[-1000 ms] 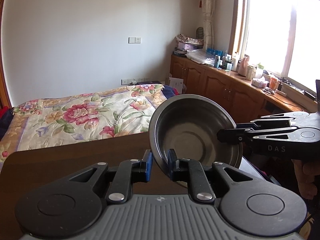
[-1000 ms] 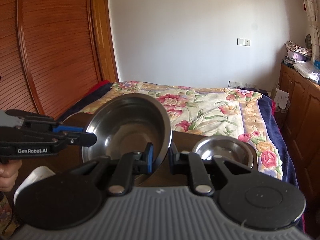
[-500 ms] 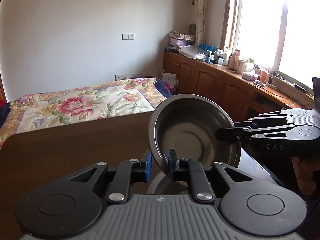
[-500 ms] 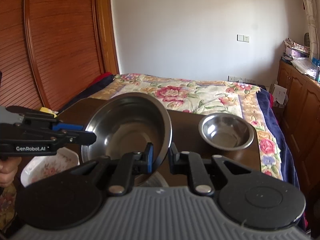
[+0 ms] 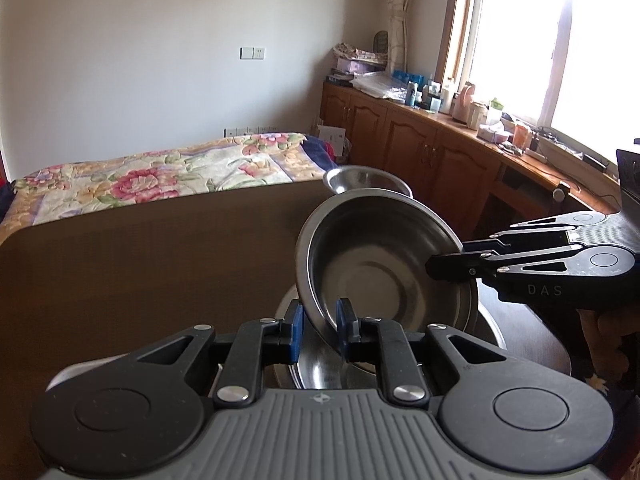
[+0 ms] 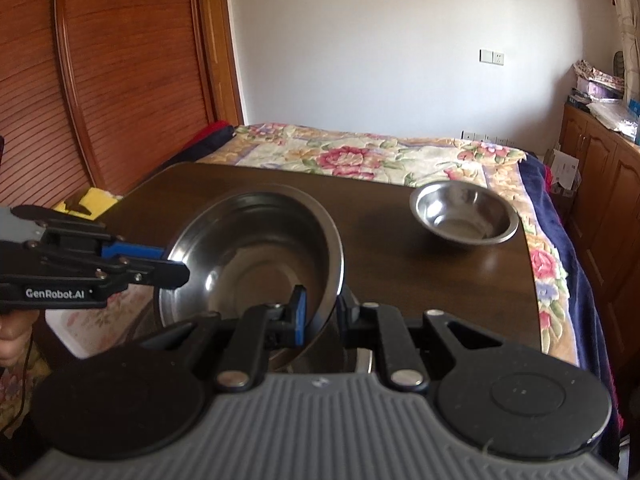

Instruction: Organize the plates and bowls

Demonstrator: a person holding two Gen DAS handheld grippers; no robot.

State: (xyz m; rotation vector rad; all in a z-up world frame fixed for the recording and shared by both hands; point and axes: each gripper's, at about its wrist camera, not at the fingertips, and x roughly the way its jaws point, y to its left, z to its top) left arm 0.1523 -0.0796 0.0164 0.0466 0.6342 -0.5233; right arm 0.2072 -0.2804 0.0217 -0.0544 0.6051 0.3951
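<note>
A large steel bowl hangs tilted over the dark wooden table, held by opposite sides of its rim. My left gripper is shut on the near rim. My right gripper pinches the rim from the right. In the right wrist view, the same bowl sits in my right gripper, with my left gripper clamped on its left rim. Another steel dish lies on the table directly under the held bowl. A small steel bowl stands at the table's far right corner.
A white floral dish rests at the table's left edge, below the left gripper. A bed with a flowered cover runs behind the table. Wooden cabinets line the window wall. A wooden sliding door stands to the left.
Both grippers have come down with the large bowl toward the table. More of the tabletop, the small bowl and the dish underneath now show.
</note>
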